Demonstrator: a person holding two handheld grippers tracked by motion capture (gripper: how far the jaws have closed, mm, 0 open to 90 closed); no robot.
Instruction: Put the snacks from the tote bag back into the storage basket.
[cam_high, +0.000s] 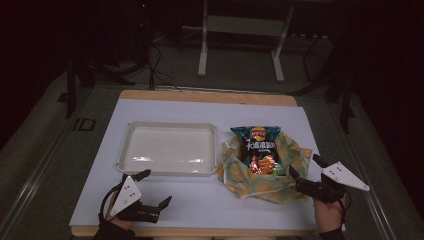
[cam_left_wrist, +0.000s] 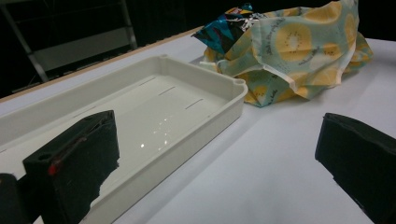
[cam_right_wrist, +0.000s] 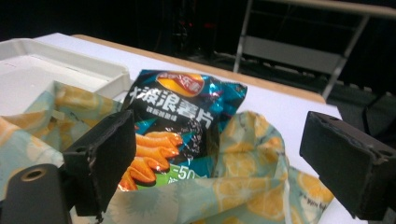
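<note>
Left claw (cam_high: 159, 189): spread wide, nothing between the jaws, low over the near left part of the table.
Right claw (cam_high: 306, 167): spread wide, holding nothing, at the near right edge of the cloth, jaws aimed at the bag.
Chip bag (cam_high: 260, 150): just ahead of the right claw, leaning out of the bunched cloth, printed face up; well off to the right of the left claw.
Cloth (cam_high: 240, 175): pale blue-green with yellow citrus rounds, crumpled around the bag's lower half; near folds right under the right claw's jaws.
Tray (cam_high: 131, 131): cream plastic, shallow, nothing in it; straight ahead of the left claw, left of the cloth and close beside it.
Table (cam_high: 210, 205): white sheet on a wooden top, wood showing along the far and near edges; smooth, slightly glossy under both claws.
Room: dark beyond the table; grey floor, a white metal frame (cam_high: 240, 30) on two legs far behind the bag, black cables (cam_high: 155, 60) trailing on the floor at far left.
</note>
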